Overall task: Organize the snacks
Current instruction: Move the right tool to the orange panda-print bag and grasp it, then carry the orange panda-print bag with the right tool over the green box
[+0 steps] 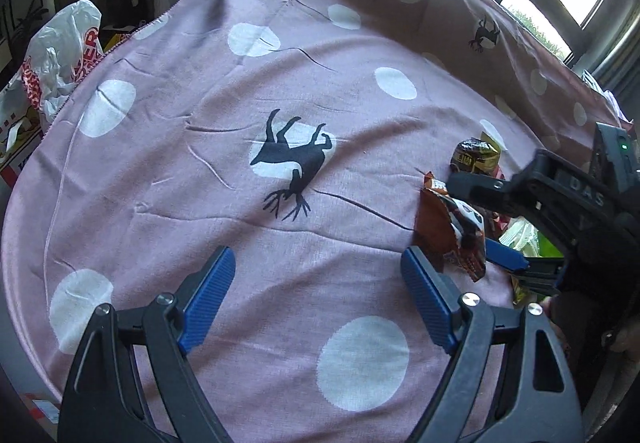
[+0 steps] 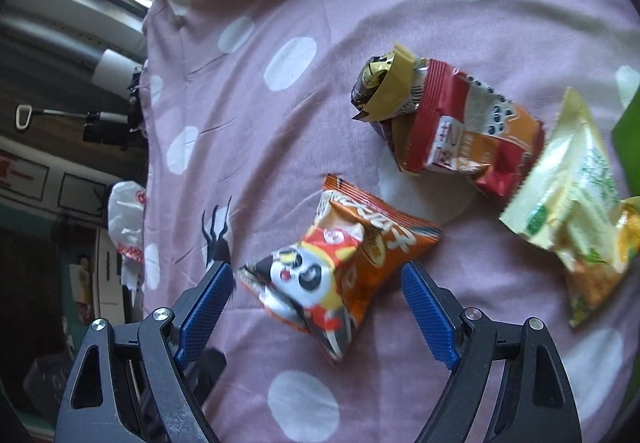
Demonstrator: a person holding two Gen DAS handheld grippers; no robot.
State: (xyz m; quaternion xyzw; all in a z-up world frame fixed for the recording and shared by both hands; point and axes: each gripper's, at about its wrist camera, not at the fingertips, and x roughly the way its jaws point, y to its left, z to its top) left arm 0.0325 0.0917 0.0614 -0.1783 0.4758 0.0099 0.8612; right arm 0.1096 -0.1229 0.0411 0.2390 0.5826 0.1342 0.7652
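The right gripper (image 2: 318, 285) points down at a pink spotted bedsheet (image 2: 400, 3), its blue jaws spread wide on either side of an orange panda snack packet (image 2: 340, 267) without pressing it. To grip well, lower squarely and pinch across the packet's puffy middle. Farther off lie a red packet (image 2: 468, 131) and a pale yellow packet (image 2: 568, 199); the left gripper (image 1: 318, 275) hangs spread and empty over bare sheet.

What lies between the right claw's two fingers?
The orange panda snack packet lies between the open right claw fingers, untouched, on the pink bedsheet; right wrist view.
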